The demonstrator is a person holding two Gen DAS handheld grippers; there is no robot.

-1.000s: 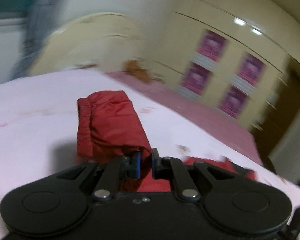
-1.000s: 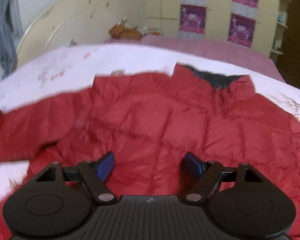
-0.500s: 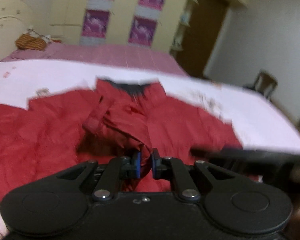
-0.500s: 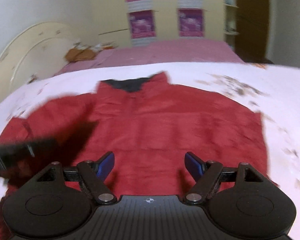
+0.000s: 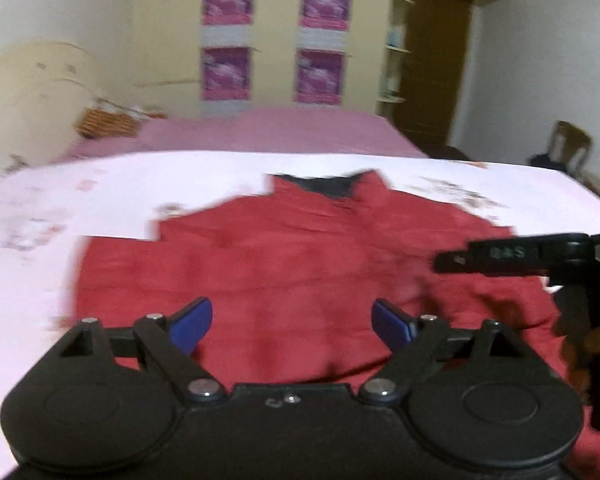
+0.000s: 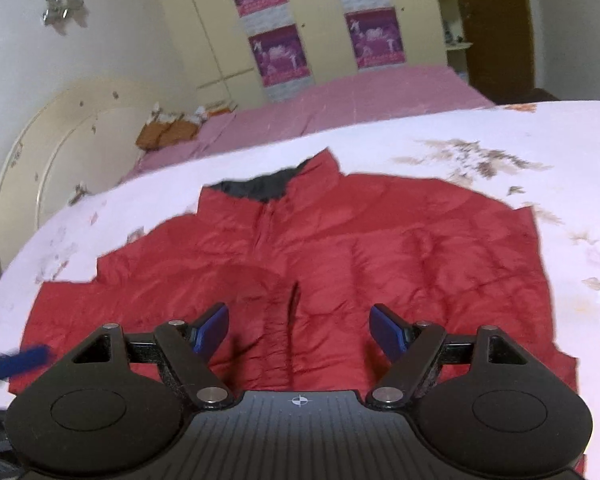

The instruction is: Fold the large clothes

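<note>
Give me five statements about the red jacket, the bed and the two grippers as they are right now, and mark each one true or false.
1. The red jacket lies spread on the white sheet. True.
2. The jacket's dark-lined collar is on the side away from the grippers. True.
3. The left gripper is clamped on a sleeve. False: its jaws are opening and nothing is pinched between them.
4. The right gripper holds the jacket's hem. False: its jaws stand apart above the fabric, gripping nothing.
5. Blue posters hang on the wardrobe behind the bed. False: the posters are purple.
</note>
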